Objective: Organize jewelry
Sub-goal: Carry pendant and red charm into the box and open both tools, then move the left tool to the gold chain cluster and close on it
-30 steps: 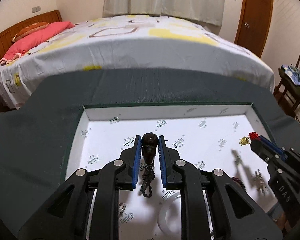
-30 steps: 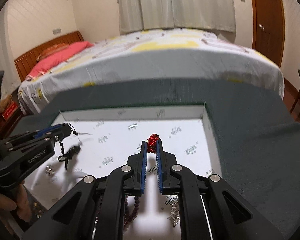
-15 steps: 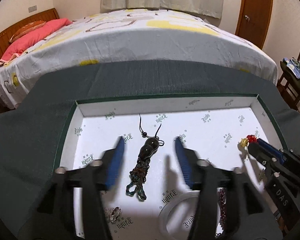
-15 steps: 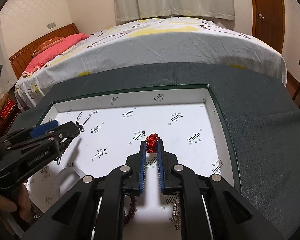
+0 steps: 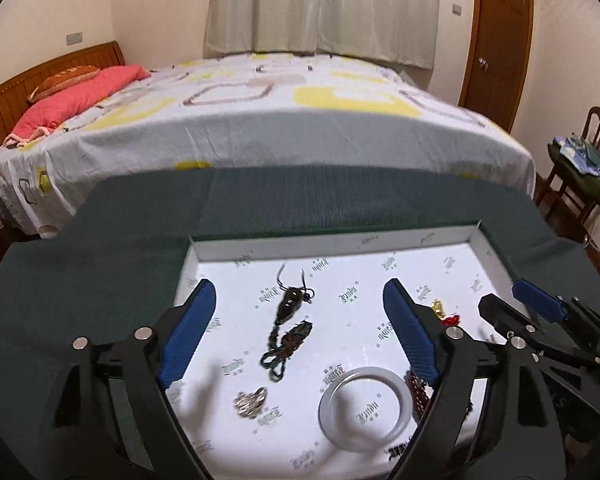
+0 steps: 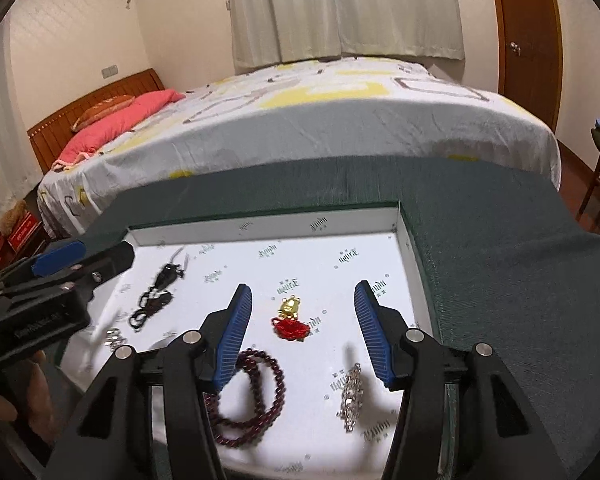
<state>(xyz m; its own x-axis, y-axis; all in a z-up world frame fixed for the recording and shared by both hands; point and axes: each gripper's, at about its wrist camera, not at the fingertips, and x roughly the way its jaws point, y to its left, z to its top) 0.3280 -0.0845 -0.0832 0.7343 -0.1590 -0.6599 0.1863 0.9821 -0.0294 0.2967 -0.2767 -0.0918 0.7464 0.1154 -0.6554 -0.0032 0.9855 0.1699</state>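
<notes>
A: In the left wrist view, on the white printed floor of the shallow green-edged cardboard tray (image 5: 404, 240), we enter one dark teardrop pendant on a braided dark cord (image 5: 288, 326). It lies between and a little beyond the blue pads of the left gripper (image 5: 300, 322), touching neither. The jaws stand wide and have just been opening; nothing is held.

B: Handling?

A: We judge it light and limp in the cord, hard and smooth in the bead. Take it across the bead; the cord would sag and trail. Same view: one white plastic bangle ring (image 5: 366, 402), stiff, near the right pad; one small silver cluster (image 5: 251, 400), fiddly, nearer us.

B: And the right wrist view?

A: In the same tray, one gold figure charm with a red knotted tassel (image 6: 290, 320), flat on the floor between the pads of the right gripper (image 6: 302, 320), clear of both. Those jaws are parted, have just been opening, and carry nothing. We judge the charm light, the metal slippery, the knot soft and the better hold.

B: Other entries?

A: One string of dark red beads (image 6: 252, 396), looped, partly under the left pad; we expect it to slither. One crystal brooch-like piece (image 6: 351, 396), likely fragile, just inside the right pad.
</notes>
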